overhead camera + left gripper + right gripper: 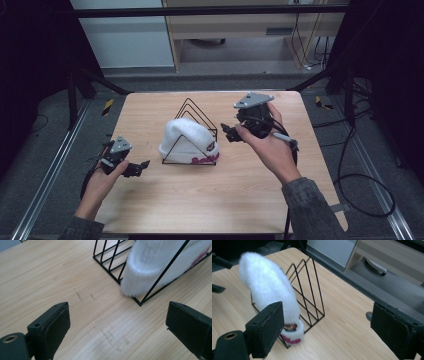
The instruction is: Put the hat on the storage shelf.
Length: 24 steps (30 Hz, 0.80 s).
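Observation:
A white knit hat (pixel 187 140) with pink lettering on its cuff sits in the front slot of a black wire rack (pixel 196 114) at the middle of the wooden table (pixel 200 200). My left gripper (pixel 141 168) rests low at the table's left, open, pointing at the hat's left end. In the left gripper view the hat (pixel 147 267) and the rack (pixel 110 265) lie ahead of the wide-apart jaws of the left gripper (pixel 117 312). My right gripper (pixel 227 132) hovers right of the rack, open and holding nothing. The right gripper view shows the right gripper (pixel 327 312) facing the hat (pixel 267 282) and rack (pixel 312 290).
Bare wood lies in front of the rack and toward the near edge. Beyond the far table edge are a grey floor and a wooden cabinet (pixel 240 30). Cables (pixel 360 185) trail on the floor to the right. Metal rails (pixel 45 180) run along both sides.

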Each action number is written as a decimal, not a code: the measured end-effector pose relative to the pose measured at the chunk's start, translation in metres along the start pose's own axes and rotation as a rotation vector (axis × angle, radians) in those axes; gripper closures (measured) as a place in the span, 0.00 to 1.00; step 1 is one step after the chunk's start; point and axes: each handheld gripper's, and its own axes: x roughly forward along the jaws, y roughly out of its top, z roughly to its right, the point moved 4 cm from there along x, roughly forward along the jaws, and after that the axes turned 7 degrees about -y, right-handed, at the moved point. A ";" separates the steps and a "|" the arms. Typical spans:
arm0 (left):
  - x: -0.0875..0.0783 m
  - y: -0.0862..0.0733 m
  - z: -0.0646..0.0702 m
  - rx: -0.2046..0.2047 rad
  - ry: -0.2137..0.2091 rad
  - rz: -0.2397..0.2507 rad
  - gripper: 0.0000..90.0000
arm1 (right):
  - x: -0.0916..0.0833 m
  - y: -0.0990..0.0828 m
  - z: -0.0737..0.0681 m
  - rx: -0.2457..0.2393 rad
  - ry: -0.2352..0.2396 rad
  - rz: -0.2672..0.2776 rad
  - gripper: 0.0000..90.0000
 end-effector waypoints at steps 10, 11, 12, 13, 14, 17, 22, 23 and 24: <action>0.001 -0.011 -0.002 -0.006 0.010 -0.037 0.05 | -0.009 -0.040 0.020 0.042 -0.013 -0.032 0.13; 0.001 -0.012 -0.002 -0.006 0.008 -0.039 0.05 | -0.011 -0.045 0.023 0.046 -0.016 -0.034 0.13; 0.001 -0.013 -0.002 -0.007 0.011 -0.038 0.05 | -0.011 -0.045 0.023 0.046 -0.016 -0.034 0.13; 0.001 -0.014 -0.002 -0.005 0.014 -0.041 0.05 | -0.012 -0.047 0.024 0.050 -0.017 -0.036 0.13; 0.001 -0.015 -0.002 -0.002 0.020 -0.044 0.05 | -0.012 -0.050 0.025 0.051 -0.017 -0.037 0.13; 0.002 -0.020 -0.003 -0.005 0.029 -0.041 0.05 | -0.013 -0.062 0.028 0.061 -0.018 -0.043 0.13; 0.005 -0.026 -0.003 -0.005 0.025 -0.064 0.05 | -0.012 -0.088 0.032 0.094 -0.017 -0.070 0.13; 0.006 -0.027 -0.002 -0.007 0.019 -0.062 0.05 | -0.011 -0.093 0.033 0.103 -0.016 -0.075 0.13; 0.007 -0.029 -0.001 0.001 0.016 -0.070 0.05 | -0.010 -0.099 0.033 0.108 -0.016 -0.078 0.13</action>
